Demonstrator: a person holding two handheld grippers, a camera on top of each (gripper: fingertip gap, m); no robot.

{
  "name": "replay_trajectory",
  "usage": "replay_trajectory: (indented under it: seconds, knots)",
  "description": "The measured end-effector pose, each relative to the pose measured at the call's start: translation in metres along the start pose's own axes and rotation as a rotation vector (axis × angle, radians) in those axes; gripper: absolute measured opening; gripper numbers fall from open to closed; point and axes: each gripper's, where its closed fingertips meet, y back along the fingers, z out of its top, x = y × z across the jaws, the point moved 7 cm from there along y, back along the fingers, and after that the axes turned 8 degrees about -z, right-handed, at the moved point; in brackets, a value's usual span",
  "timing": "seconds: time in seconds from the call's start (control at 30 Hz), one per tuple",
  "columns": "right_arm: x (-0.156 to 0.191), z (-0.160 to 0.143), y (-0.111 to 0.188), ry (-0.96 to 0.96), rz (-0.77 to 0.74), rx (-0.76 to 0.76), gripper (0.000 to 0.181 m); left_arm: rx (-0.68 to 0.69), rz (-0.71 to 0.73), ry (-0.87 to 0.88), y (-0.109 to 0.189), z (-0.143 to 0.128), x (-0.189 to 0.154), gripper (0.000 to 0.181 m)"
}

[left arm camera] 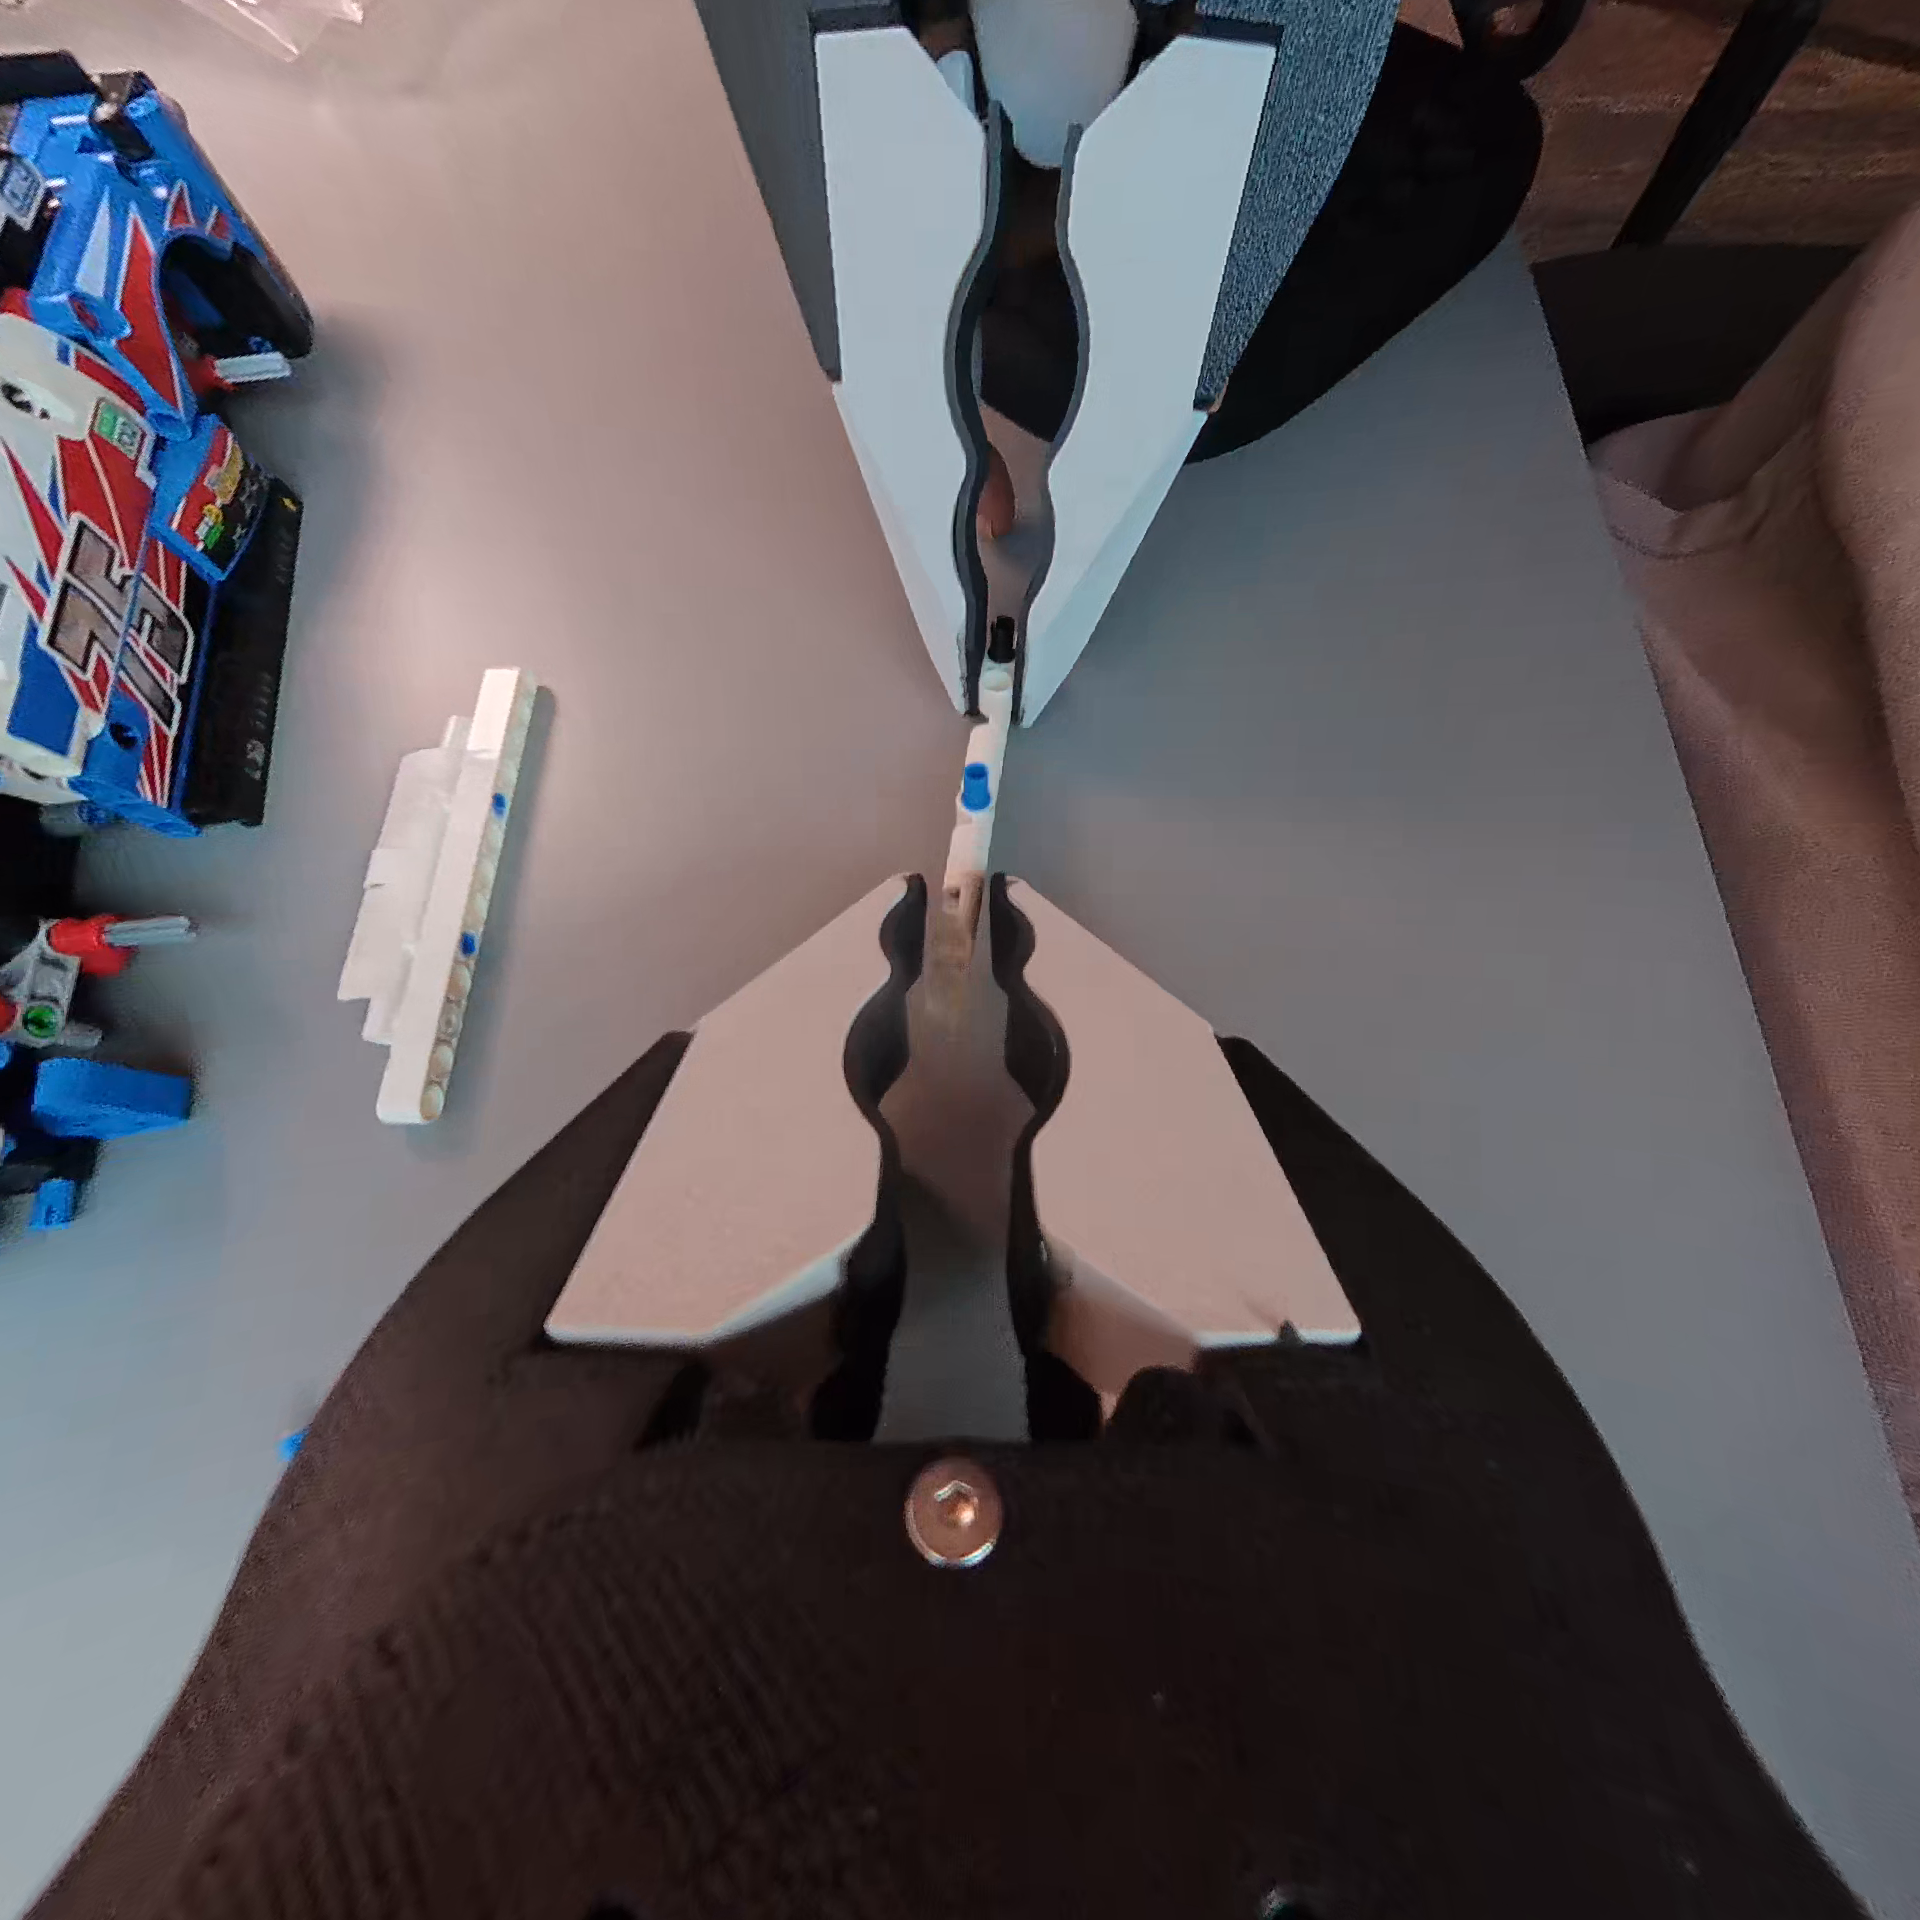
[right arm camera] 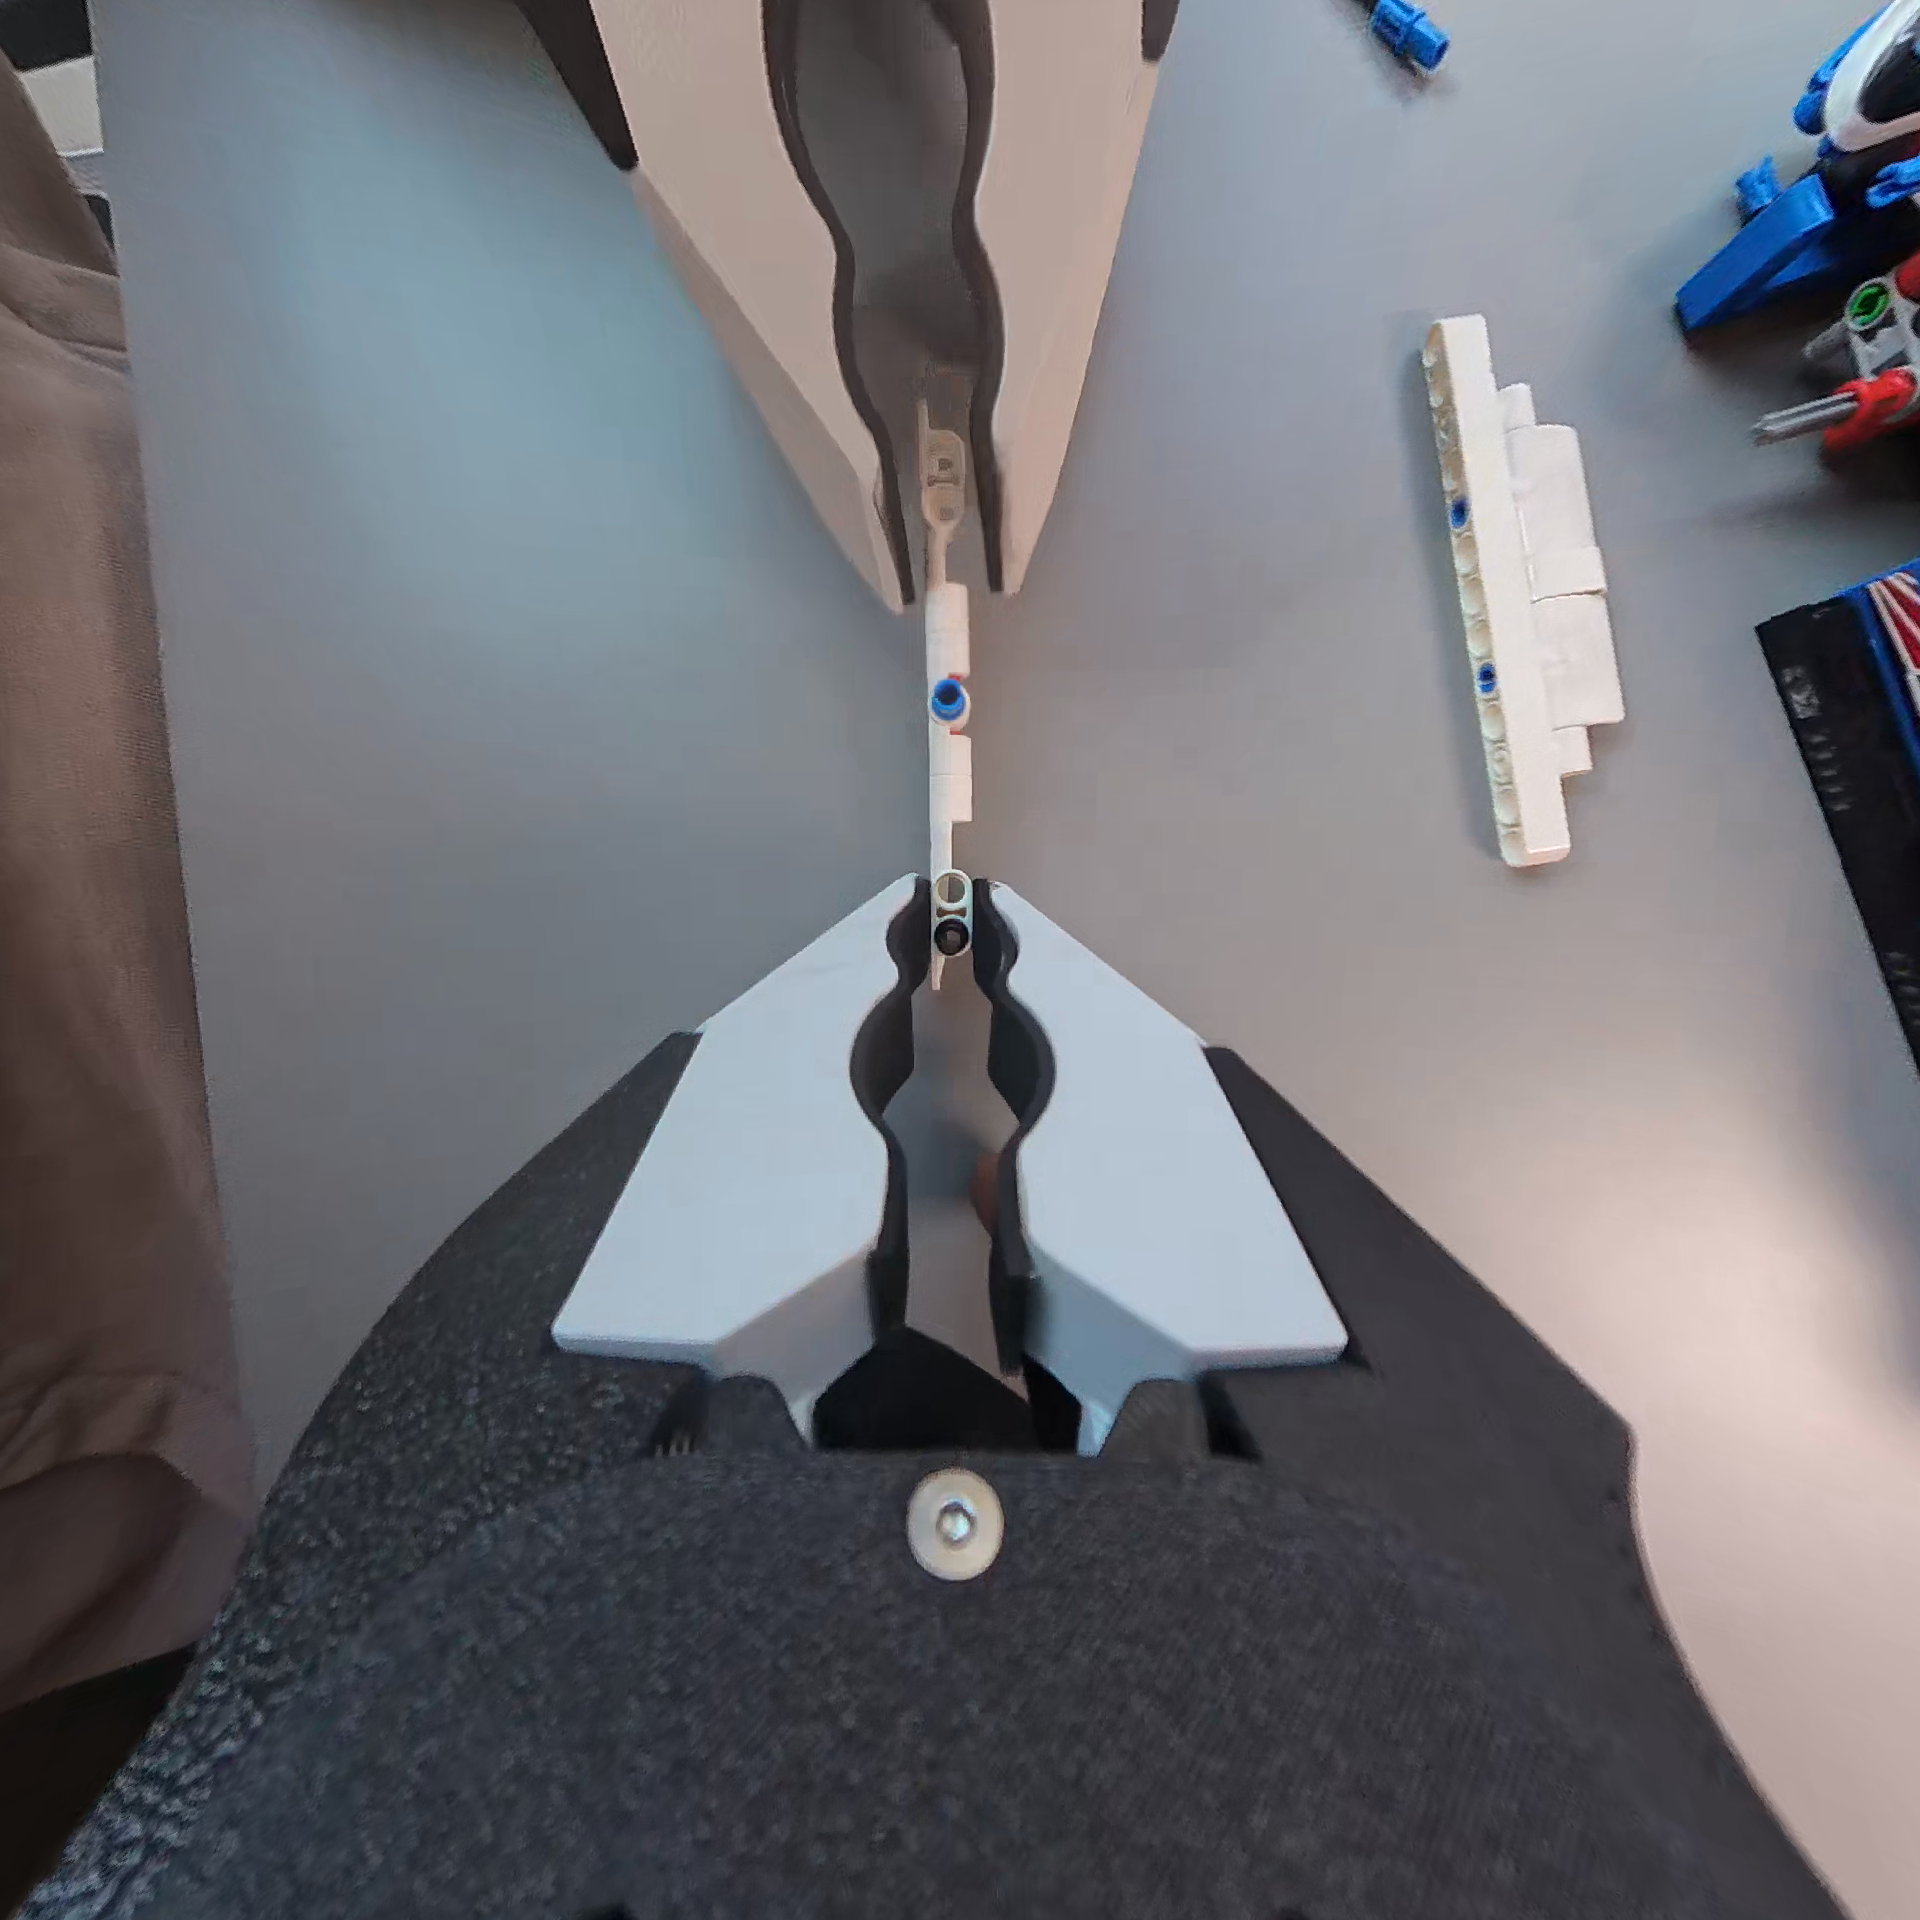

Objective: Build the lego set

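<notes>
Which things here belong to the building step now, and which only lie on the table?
In use:
- white beam piece with blue pin
- left gripper, holding one end
- right gripper, holding the other end

Lying about:
- white panel assembly
- blue car model
- loose blue pin

1. Tongs: two, a left set [left arm camera: 954, 883] and a right set [right arm camera: 952, 883].
2. White beam held between the two sets of tongs: one [right arm camera: 948, 717], with one blue pin [right arm camera: 947, 698] showing on it.
3. White beam assembly lying on the table [right arm camera: 1299, 1039]: one [right arm camera: 1512, 592], with two blue pins showing.
4. Loose blue pin on the table: one [right arm camera: 1405, 31].
5. Partly built blue, red and white car: one [left arm camera: 114, 499].
</notes>
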Motion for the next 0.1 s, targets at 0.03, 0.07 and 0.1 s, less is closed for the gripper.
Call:
replay_trajectory:
  seconds: [0.03, 0.07, 0.1]
  knots:
    - [-0.0021, -0.0007, 0.0002, -0.01, 0.0, 0.001, 0.005, -0.003, -0.001, 0.014, 0.0034, -0.0022, 0.0026, 0.012]
    - [-0.0035, -0.0007, -0.0001, -0.022, 0.005, -0.003, 0.005, -0.011, -0.009, 0.029, 0.0062, -0.0042, 0.0044, 0.013]
    - [-0.0042, -0.0002, -0.0008, -0.031, 0.014, -0.008, 0.005, -0.015, -0.021, 0.046, 0.0085, -0.0059, 0.0054, 0.015]
